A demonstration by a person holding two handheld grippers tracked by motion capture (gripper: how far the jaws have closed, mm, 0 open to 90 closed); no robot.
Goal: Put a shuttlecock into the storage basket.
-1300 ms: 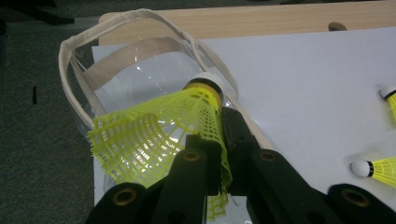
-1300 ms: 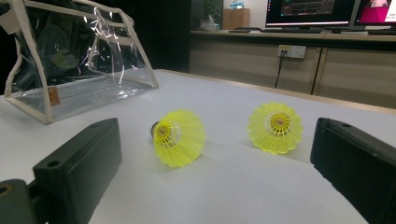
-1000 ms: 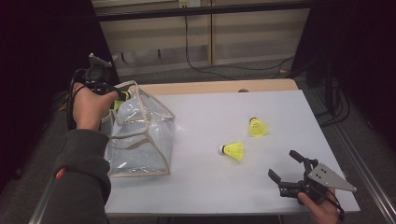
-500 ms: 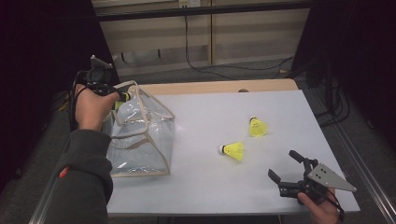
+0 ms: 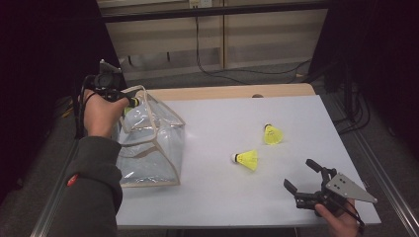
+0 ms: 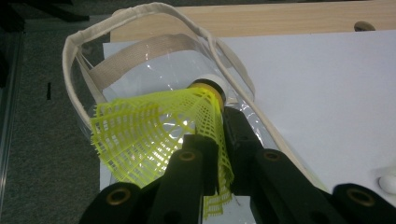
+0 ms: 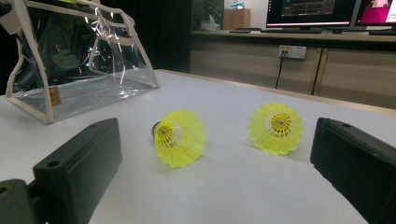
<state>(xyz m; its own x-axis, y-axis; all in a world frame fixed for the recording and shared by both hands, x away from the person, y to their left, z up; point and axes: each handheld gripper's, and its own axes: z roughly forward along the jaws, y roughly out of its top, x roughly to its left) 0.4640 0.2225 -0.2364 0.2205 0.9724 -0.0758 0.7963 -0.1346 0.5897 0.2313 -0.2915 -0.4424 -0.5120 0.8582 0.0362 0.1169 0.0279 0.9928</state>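
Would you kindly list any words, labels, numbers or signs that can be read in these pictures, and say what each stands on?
No text can be read.
Small orange tag on the clear bag: print too small to read.
Monitor screens in the background: contents blurred.
Red patch on the sleeve: blurred.
Yellow shuttlecock in the left gripper: no print visible.

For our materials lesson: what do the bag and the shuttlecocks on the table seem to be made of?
Bag: clear glossy plastic film, judging by its glare and creases, with cream woven fabric trim. Shuttlecocks: yellow moulded plastic mesh skirts, probably nylon; the nose material is unclear.
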